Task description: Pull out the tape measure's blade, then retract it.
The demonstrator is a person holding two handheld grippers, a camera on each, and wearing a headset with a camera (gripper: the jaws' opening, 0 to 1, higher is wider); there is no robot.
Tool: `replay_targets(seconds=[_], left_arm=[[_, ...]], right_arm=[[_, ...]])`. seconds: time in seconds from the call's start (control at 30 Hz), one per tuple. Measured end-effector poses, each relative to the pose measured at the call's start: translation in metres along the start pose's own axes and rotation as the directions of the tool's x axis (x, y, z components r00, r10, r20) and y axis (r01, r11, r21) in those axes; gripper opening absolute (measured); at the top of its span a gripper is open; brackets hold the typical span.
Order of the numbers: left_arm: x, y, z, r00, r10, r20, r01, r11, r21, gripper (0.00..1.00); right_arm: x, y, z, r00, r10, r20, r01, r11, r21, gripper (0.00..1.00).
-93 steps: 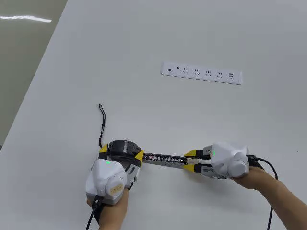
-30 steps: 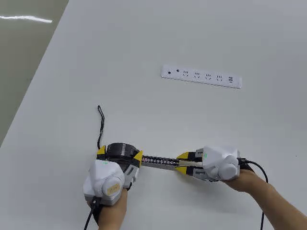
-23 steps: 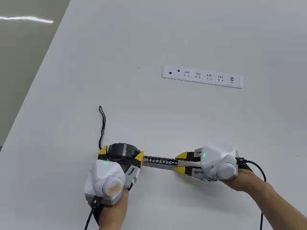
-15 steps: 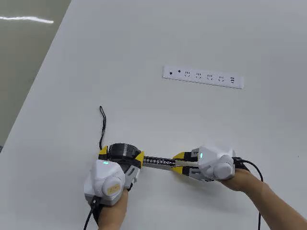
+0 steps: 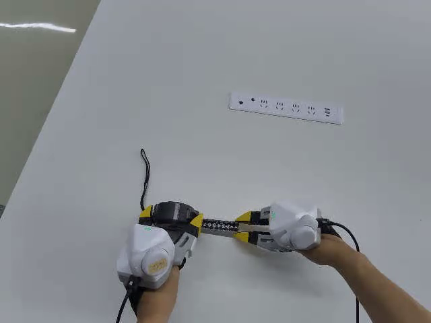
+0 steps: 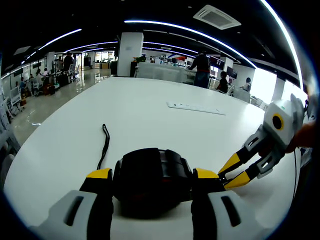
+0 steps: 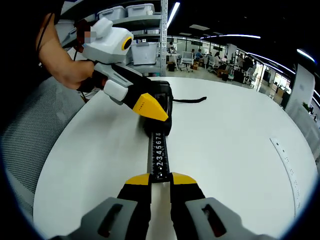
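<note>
Open-plan office w/ strip lights [image 6: 170, 27], storage bins [image 7: 125, 11] (people [image 6: 202, 64] in bkgd).

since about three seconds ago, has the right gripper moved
Yes. The right gripper has moved left, toward the tape measure. Against the power strip it now sits further left, and less blade shows between them.

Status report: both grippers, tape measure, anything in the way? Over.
Left gripper shut on tape measure. Right gripper shut on blade, short length out. Strap and power strip clear of blade.
</note>
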State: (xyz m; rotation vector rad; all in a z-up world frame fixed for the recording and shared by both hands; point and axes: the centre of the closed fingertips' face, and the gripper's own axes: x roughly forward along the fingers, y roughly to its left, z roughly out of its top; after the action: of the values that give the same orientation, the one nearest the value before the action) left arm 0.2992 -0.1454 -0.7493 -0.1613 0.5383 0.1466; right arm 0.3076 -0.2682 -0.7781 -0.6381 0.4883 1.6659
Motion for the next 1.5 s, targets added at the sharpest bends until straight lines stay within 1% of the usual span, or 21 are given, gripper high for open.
replay_targets(seconds=[0.03,0.2,0.33,0.47,0.67,1.5], left_arm=[[0.000,0.000,0.001,1.0000,-0.003,0.000,0.003,1.000,-0.009,0.60],[0.001,0.000,0.001,1.0000,-0.009,-0.003,0.009,1.000,-0.006,0.60],[0.000,-0.001,0.001,0.9999,-0.013,-0.006,0.013,1.000,-0.005,0.60],[0.001,-0.001,0.002,0.9998,-0.017,-0.011,0.017,1.000,0.008,0.59],[0.001,-0.001,0.003,0.9996,-0.027,-0.010,0.027,1.000,0.001,0.59],[0.000,-0.001,0.002,0.9985,-0.053,-0.011,0.053,0.999,0.000,0.58]], right_arm=[[0.001,-0.001,0.001,1.0000,-0.001,0.000,0.001,1.000,-0.003,0.12],[0.004,-0.001,0.003,1.0000,0.002,0.005,-0.002,1.000,-0.005,0.12],[0.004,-0.001,0.006,1.0000,0.004,0.007,-0.004,1.000,-0.006,0.12],[0.004,-0.001,0.006,1.0000,0.009,0.004,-0.009,1.000,-0.010,0.12],[0.006,-0.003,0.007,1.0000,0.008,0.004,-0.008,1.000,-0.018,0.12],[0.030,0.000,0.026,0.9992,0.018,0.035,-0.018,1.000,-0.017,0.12]])
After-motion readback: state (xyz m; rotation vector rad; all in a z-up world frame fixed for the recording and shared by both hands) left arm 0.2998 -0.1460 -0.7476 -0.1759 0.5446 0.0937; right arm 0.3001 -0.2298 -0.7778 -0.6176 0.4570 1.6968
